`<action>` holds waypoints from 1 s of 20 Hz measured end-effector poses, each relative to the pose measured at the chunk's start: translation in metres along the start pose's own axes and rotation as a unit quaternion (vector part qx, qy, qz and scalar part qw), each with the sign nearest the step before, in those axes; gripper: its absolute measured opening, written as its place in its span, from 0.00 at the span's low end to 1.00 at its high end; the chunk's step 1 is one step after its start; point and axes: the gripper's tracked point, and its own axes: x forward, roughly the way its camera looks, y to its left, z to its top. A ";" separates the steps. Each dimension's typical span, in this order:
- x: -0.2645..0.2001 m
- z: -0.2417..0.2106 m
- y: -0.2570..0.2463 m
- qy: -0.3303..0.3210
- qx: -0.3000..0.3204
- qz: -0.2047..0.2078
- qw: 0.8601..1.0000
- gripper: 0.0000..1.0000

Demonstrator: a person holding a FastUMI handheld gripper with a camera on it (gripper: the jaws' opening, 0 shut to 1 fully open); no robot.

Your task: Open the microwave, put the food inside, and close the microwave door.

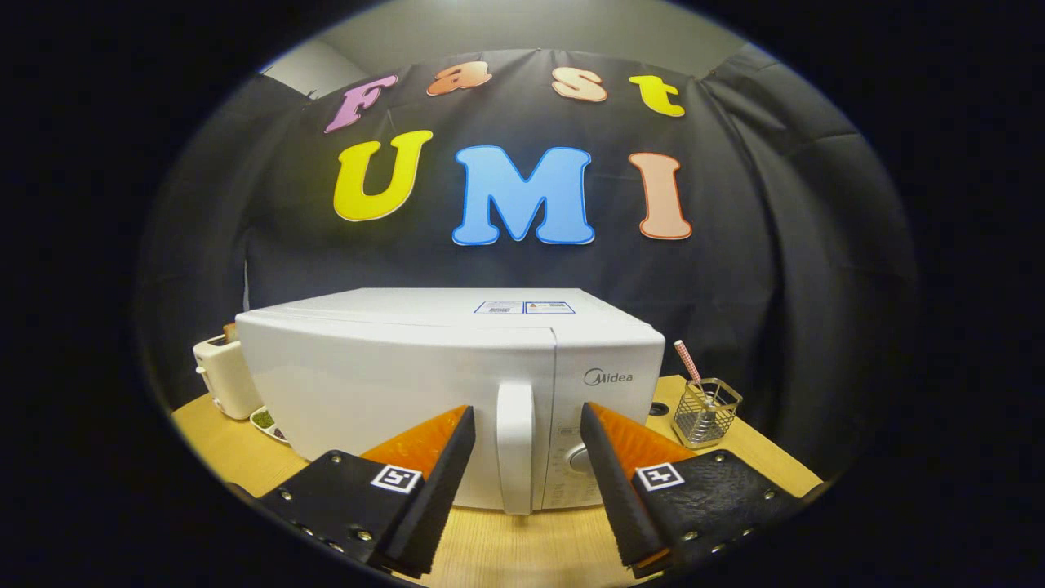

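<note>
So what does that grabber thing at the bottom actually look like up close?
The gripper has two wedge-shaped fingers that taper towards their tips, with ridged inner faces. Each sits on a dark, textured plate fastened with small metal screws. Each plate carries a small square black-and-white marker, like a printed code tag. No cables can be seen.

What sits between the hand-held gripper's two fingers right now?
In the gripper view, the microwave's door handle stands upright between the open fingers of the hand-held gripper, just ahead of them; neither finger touches it. Bare table lies below.
</note>
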 end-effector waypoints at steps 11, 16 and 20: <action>0.011 -0.003 0.008 -0.008 0.033 0.005 0.999 0.10; 0.008 -0.006 0.010 0.000 0.044 0.000 0.999 0.10; -0.021 -0.009 0.015 -0.011 0.024 -0.009 1.000 0.10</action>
